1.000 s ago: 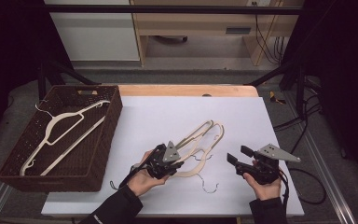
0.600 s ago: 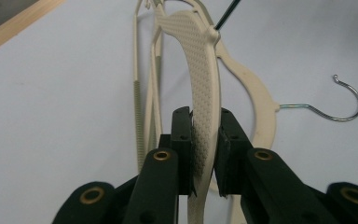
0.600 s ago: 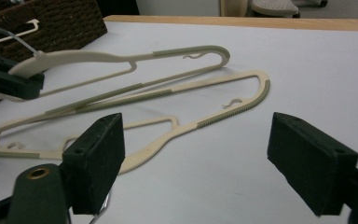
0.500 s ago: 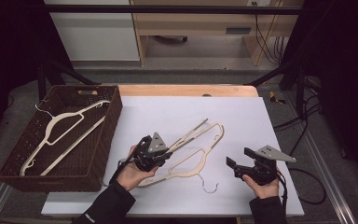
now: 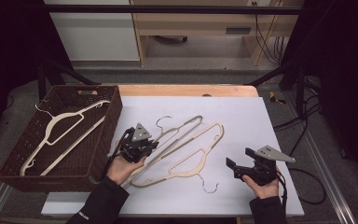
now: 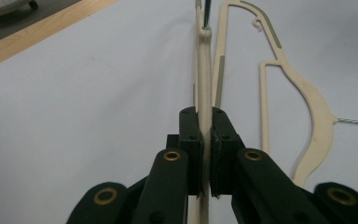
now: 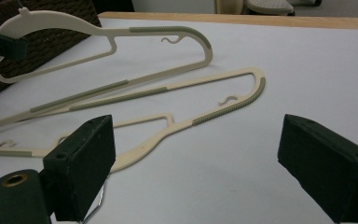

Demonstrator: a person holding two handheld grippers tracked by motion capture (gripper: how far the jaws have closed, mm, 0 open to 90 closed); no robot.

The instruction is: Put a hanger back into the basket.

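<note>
My left gripper (image 5: 139,143) is shut on the neck of a cream plastic hanger (image 5: 193,122) and holds it on edge near the basket; in the left gripper view the jaws (image 6: 204,140) pinch the hanger (image 6: 204,79) between them. A second cream hanger (image 5: 196,164) lies flat on the white board, its wire hook toward me. My right gripper (image 5: 239,158) rests open at the front right, a short way from that hanger. Between its wide-apart jaws (image 7: 205,172) the right gripper view shows both hangers, the lying one (image 7: 233,105) nearer.
A brown wicker basket (image 5: 114,112) stands at the left edge with one more cream hanger (image 5: 70,123) inside. The white board (image 5: 261,121) covers a wooden table. Cables hang at the right side.
My left gripper has carried its hanger leftward and a little away from me, toward the basket. The right gripper has barely moved.
</note>
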